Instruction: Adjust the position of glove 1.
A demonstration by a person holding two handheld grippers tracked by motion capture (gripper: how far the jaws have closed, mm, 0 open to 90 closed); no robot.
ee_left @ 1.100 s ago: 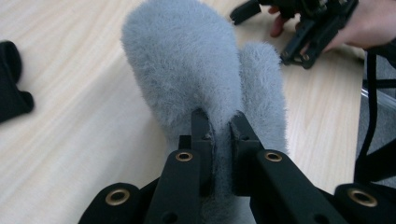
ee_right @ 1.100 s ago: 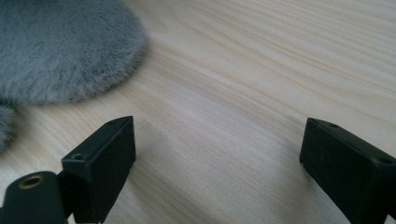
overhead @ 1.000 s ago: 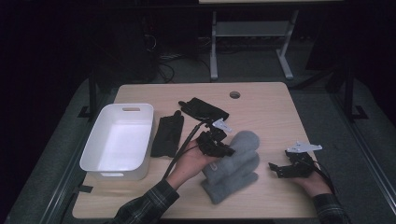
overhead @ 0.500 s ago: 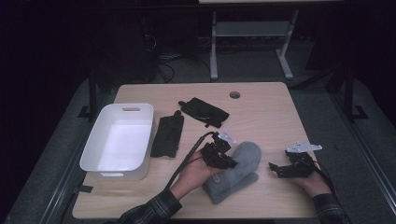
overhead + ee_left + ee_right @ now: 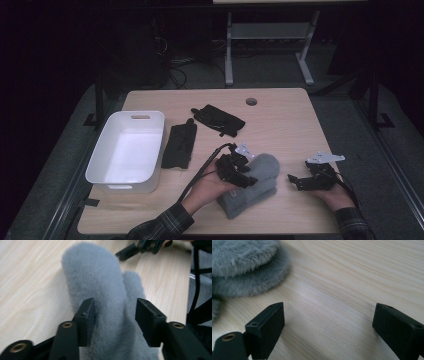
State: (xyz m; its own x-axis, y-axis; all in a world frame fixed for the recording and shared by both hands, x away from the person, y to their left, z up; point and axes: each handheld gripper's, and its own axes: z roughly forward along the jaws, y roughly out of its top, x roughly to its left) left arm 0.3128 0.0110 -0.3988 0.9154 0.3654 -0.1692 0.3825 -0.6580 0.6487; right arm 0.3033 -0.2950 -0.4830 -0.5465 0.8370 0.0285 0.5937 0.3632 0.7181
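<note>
**Two grey mittens stacked, left jaws just loosened over them**

High view: two grippers, one in each hand. The left gripper (image 5: 239,169) lies on the near end of a stack of two fluffy grey mittens (image 5: 256,182) at the table's front, right of centre. The right gripper (image 5: 306,181) rests on the wood just right of the mittens, apart from them. One white bin (image 5: 126,151) stands at the left edge. Two black gloves lie flat: one glove (image 5: 179,144) just right of the bin, a second glove (image 5: 218,119) farther back near the middle. One round hole (image 5: 251,101) shows in the top near the far edge. The table (image 5: 285,125) is pale wood. The room behind is dark, with a grey floor, a metal frame and loose cables.

Left gripper view: the jaws have just been opening and now stand half apart with the top mitten (image 5: 100,290) between them; the left pad brushes the fur, the right pad stands clear. The right gripper (image 5: 140,247) shows beyond.

Right gripper view: the jaws stand wide over bare wood (image 5: 352,277). Two mitten edges (image 5: 247,267), one on the other, lie at upper left.
</note>
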